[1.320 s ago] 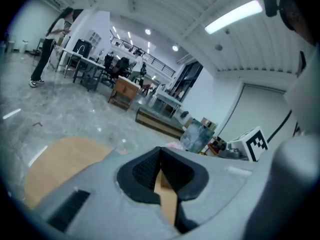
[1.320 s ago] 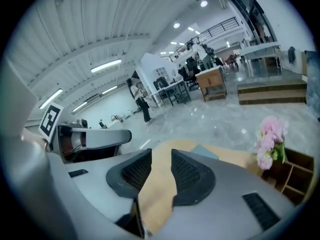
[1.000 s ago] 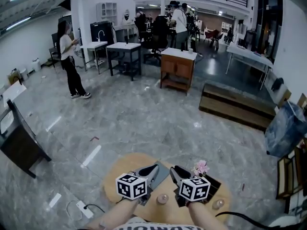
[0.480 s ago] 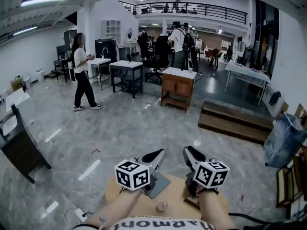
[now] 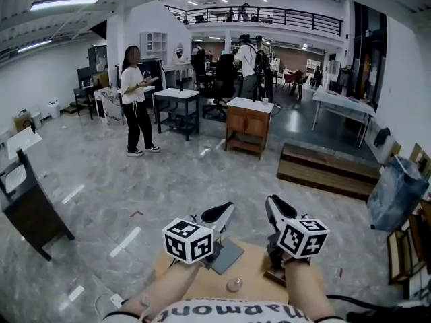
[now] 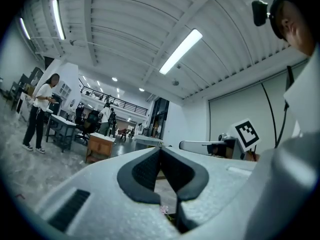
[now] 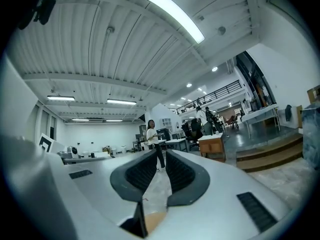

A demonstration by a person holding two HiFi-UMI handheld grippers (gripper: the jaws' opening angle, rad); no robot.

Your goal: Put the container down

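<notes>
Both grippers are held up over a small round wooden table [image 5: 252, 274], pointing out into the hall. My left gripper [image 5: 225, 209] is shut, pad tips touching and nothing between them [image 6: 160, 148]. My right gripper [image 5: 273, 200] is closing with only a thin slit left between its pads [image 7: 160, 156], and it holds nothing. On the table, a small round pale container [image 5: 234, 285] stands between the two arms, apart from both grippers. A flat grey square piece [image 5: 227, 256] lies under the left gripper. A dark tray [image 5: 275, 275] shows beside the right forearm, mostly hidden.
A person [image 5: 137, 103] stands on the grey marble floor at the far left. A wooden cabinet [image 5: 248, 123] is straight ahead, and a low dark platform [image 5: 326, 170] is to the right. A black chair [image 5: 27, 210] is at the left, and a blue bag [image 5: 397, 190] is at the right.
The view has tilted up and both grippers have risen off the table, so the flower and tray have dropped out of sight. The standing person has walked right.
</notes>
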